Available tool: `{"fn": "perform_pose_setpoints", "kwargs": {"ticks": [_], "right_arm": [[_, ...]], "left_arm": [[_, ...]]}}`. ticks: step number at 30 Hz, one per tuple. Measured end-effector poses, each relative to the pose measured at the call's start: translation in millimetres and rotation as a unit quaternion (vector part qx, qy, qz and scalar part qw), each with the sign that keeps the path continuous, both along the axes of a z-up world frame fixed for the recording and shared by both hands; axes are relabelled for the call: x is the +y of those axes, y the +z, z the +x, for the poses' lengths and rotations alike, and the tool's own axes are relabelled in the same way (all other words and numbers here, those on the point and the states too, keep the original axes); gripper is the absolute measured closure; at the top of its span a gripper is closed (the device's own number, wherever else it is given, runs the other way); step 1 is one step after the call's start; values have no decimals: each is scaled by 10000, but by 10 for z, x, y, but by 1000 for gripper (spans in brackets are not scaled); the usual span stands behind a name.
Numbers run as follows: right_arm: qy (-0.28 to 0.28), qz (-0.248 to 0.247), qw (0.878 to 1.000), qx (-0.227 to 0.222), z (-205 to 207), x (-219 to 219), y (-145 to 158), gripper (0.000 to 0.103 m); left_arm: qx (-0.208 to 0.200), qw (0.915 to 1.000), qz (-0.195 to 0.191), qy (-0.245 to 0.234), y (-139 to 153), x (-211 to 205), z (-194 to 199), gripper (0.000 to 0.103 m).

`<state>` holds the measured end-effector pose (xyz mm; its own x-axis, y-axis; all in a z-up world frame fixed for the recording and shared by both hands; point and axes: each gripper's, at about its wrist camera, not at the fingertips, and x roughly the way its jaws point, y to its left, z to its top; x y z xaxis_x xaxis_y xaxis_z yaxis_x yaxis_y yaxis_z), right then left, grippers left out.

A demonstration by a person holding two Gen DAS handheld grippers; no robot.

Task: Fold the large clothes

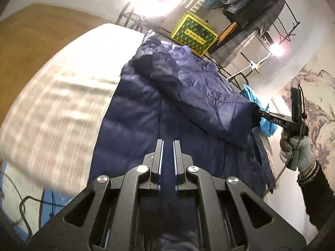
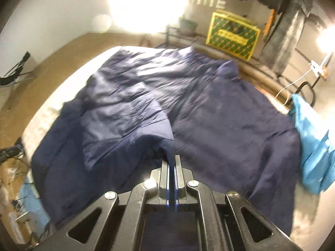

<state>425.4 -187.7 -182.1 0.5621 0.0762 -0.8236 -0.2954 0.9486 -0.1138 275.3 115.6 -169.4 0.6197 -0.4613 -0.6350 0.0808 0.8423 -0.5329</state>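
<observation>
A large navy puffer jacket (image 1: 159, 108) lies spread on a pale checked table (image 1: 62, 96). My left gripper (image 1: 168, 144) hovers over the jacket's near part with its jaws a little apart and nothing between them. My right gripper (image 1: 260, 113) shows at the right of the left wrist view, shut on the cuff of the jacket's sleeve (image 1: 236, 113) and holding it lifted. In the right wrist view the right gripper (image 2: 171, 159) is shut on the dark cuff (image 2: 165, 146), with the jacket (image 2: 209, 115) spread beyond it.
A light blue cloth (image 2: 312, 146) hangs at the table's right edge, also in the left wrist view (image 1: 255, 102). A yellow-green box (image 1: 194, 33) and a rack of hanging clothes (image 1: 251, 4) stand behind. Cables (image 1: 25, 207) trail at the lower left.
</observation>
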Motion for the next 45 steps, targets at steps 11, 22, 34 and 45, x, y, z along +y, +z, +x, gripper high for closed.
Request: {"fn": "perform_pose_setpoints", "kwargs": {"ticks": [11, 22, 34, 45], "right_arm": [[-316, -287, 9988, -223, 1137, -540, 17, 103], [-440, -348, 9983, 162, 1928, -999, -602, 75], [-1075, 1887, 9710, 1003, 1507, -1784, -892, 52], [-1354, 874, 9857, 501, 1669, -1613, -850, 100]], "left_arm": [[93, 9986, 402, 321, -44, -339, 1668, 99], [476, 9931, 1009, 363, -516, -634, 2631, 99], [493, 9923, 1111, 257, -740, -789, 2780, 99], [312, 9903, 1339, 188, -384, -651, 2460, 95]]}}
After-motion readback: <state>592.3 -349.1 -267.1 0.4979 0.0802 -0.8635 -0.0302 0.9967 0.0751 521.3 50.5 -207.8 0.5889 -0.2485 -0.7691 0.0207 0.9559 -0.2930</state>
